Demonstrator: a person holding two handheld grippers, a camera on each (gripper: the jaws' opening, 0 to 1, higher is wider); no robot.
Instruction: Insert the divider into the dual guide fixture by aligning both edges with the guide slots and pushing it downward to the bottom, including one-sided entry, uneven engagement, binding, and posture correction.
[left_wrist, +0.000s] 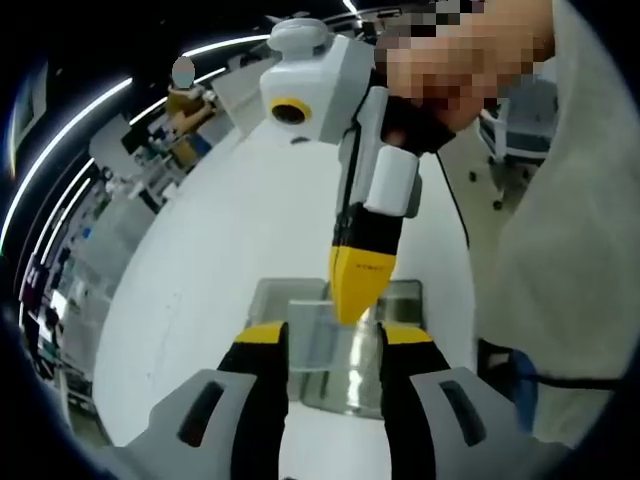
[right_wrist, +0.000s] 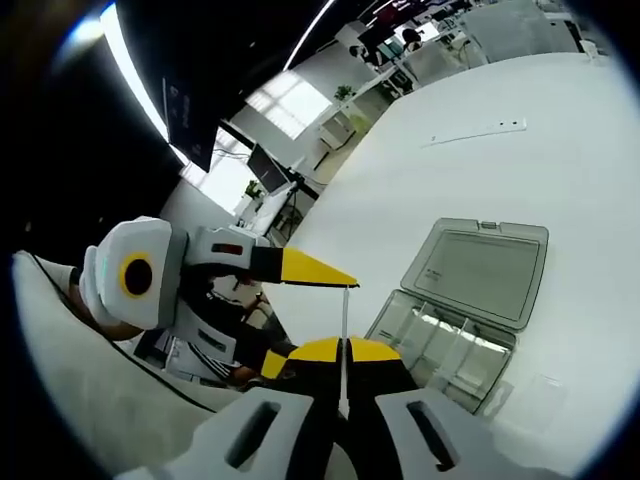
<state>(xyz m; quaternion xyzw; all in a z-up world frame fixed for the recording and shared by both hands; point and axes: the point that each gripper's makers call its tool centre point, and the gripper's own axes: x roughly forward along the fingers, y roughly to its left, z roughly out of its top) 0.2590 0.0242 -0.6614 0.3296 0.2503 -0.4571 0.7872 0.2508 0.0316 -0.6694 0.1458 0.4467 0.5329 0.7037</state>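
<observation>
Your right hand-held gripper (right_wrist: 343, 352) is clamped on the divider (right_wrist: 344, 318), a thin clear sheet that shows edge-on as a pale line rising from between the yellow jaw tips. You hold it that way so its two side edges stay free to meet the guide slots. The left hand-held gripper (right_wrist: 325, 272) reaches in from the left of the right gripper view, its yellow tip touching the top of that sheet, which I judge is there to steady it and stop it twisting.

In the left gripper view your left hand-held gripper's (left_wrist: 334, 345) jaws stand apart on either side of the clear panel, and I cannot tell whether they press on it. The right hand-held gripper (left_wrist: 362, 270) comes down from above onto it.

The fixture (right_wrist: 445, 345), a clear compartmented box with its lid (right_wrist: 478, 268) laid open behind, sits on the white worktop (right_wrist: 480, 150) to the right of the divider and apart from it. The insertion looks not yet begun; you will need to bring the sheet over the slots squarely, since a tilted entry would likely bind on one side.
</observation>
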